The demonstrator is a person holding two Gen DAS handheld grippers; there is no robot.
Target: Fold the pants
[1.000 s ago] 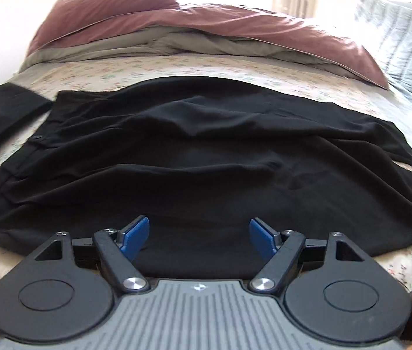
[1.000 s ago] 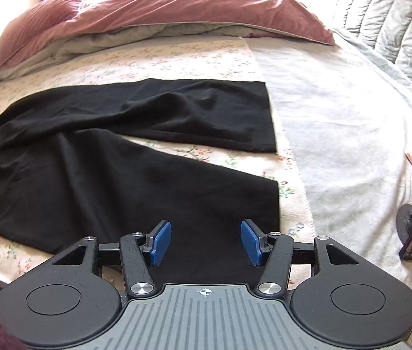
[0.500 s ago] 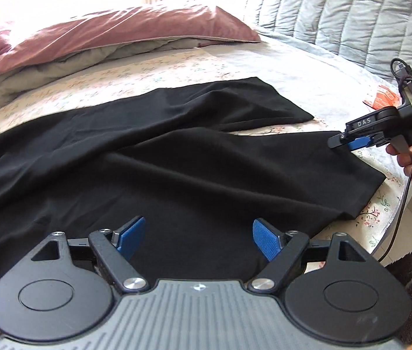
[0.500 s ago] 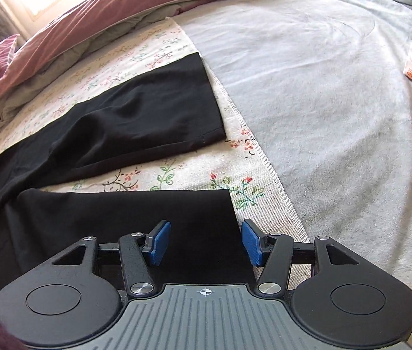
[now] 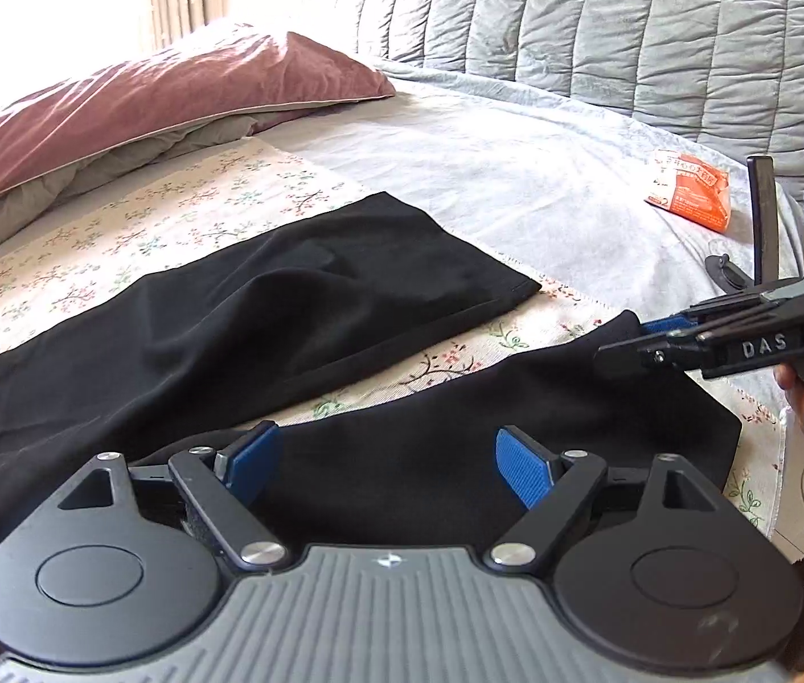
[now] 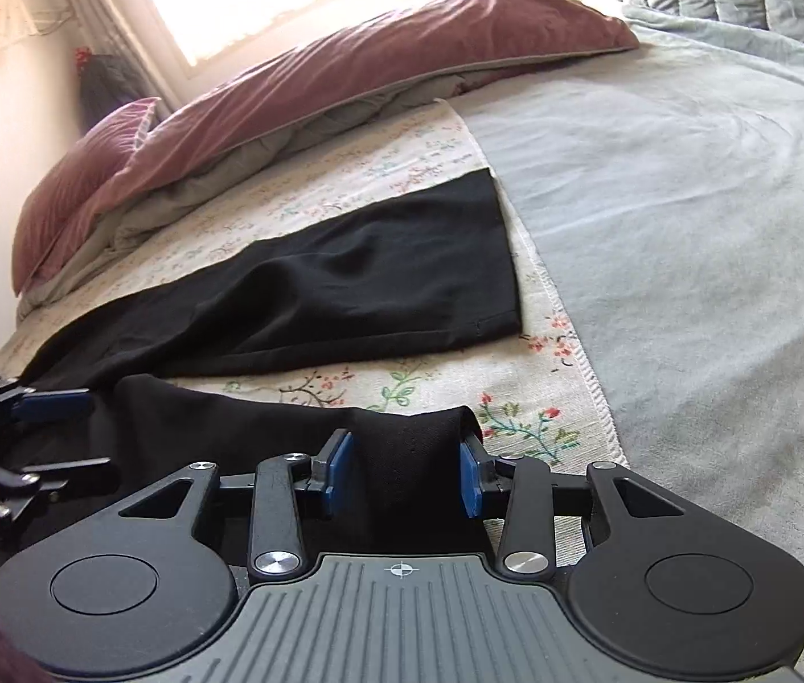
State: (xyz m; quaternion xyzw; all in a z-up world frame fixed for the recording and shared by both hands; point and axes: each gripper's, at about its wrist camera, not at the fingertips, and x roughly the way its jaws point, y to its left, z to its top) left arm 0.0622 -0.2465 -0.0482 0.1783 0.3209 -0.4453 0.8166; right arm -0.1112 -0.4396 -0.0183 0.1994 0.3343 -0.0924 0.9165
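Observation:
Black pants (image 5: 288, 307) lie spread on the bed, two legs pointing right with floral sheet between them. My left gripper (image 5: 385, 467) is open, low over the near leg's edge, nothing between its blue pads. My right gripper (image 6: 405, 475) has the near leg's hem corner (image 6: 407, 444) bunched between its pads, which stand part way closed on it. It also shows in the left wrist view (image 5: 652, 336) at the hem's far corner. The far leg (image 6: 373, 279) lies flat.
A maroon duvet (image 5: 146, 97) and pillow (image 6: 83, 171) lie along the far side. An orange packet (image 5: 692, 193) sits on the pale grey blanket (image 6: 686, 199). A quilted grey headboard (image 5: 601, 17) stands at the right. The bed edge is close at the right.
Both grippers swung right toward the leg ends. The right gripper moved onto the near leg's hem corner and narrowed its pads around it; the cloth now bunches up there.

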